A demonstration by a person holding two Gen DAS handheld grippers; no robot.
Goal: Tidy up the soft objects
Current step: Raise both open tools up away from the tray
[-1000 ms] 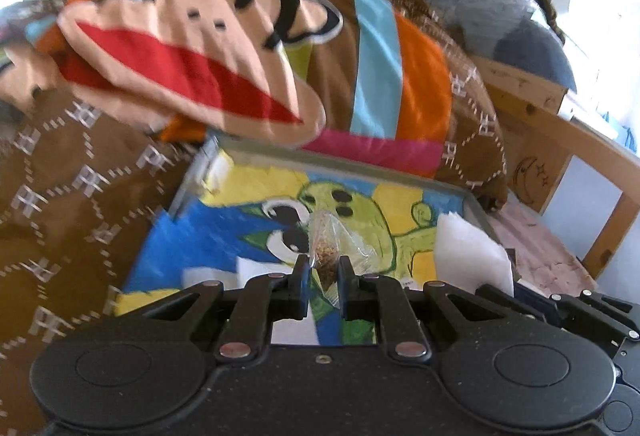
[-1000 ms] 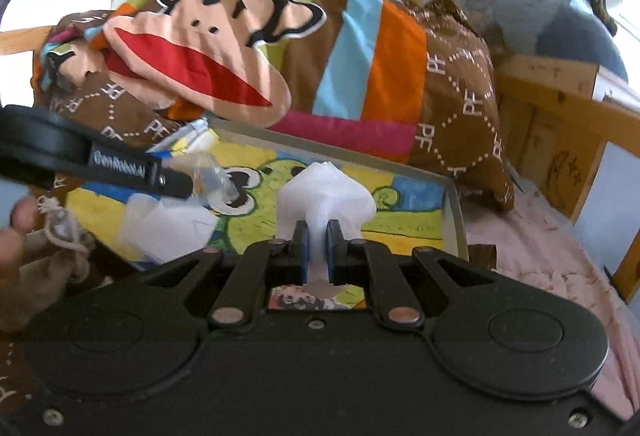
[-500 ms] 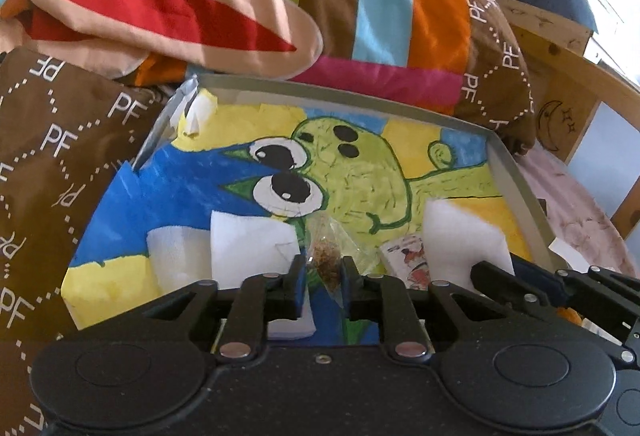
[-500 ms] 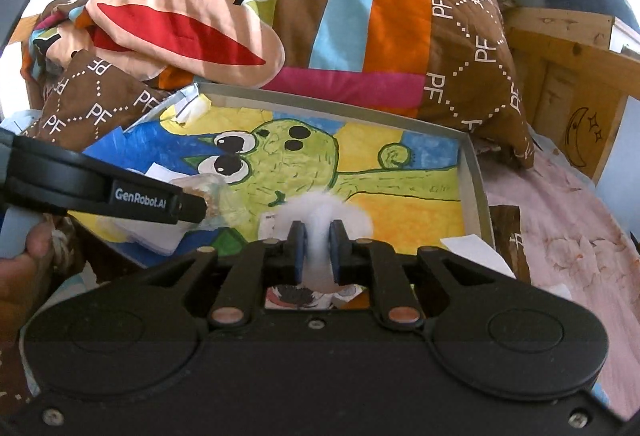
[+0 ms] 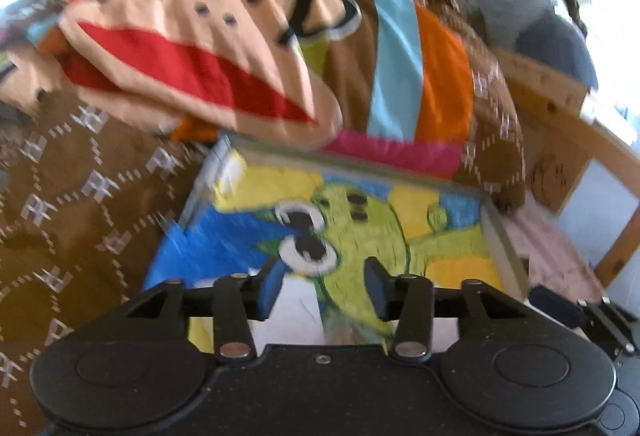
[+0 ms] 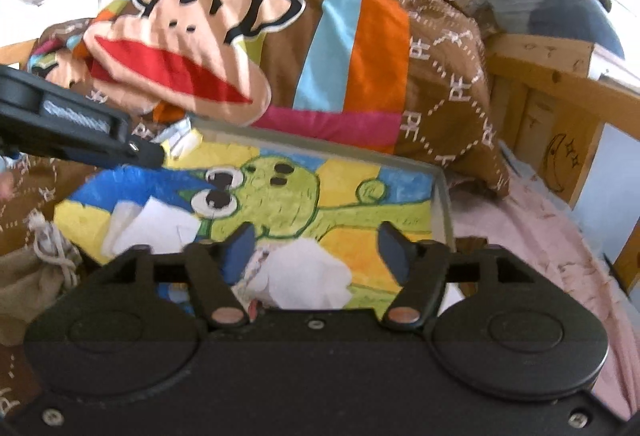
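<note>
Crumpled tissue (image 6: 308, 272) lies between spread right hand-held gripper (image 6: 316, 248); long axis unclear.

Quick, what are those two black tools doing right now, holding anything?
Left tool: open, holding nothing.
Right tool: open, holding nothing; a white tissue lies on the tray below it.

a tray (image 6: 443, 196) lies on the bed, in front of a heaped quilt (image 6: 352, 48). in the tray, a tissue (image 6: 308, 272) sits at the near edge, folded papers (image 6: 156, 224) to its left. a drawstring bag (image 6: 28, 276) lies left of the tray.
</note>
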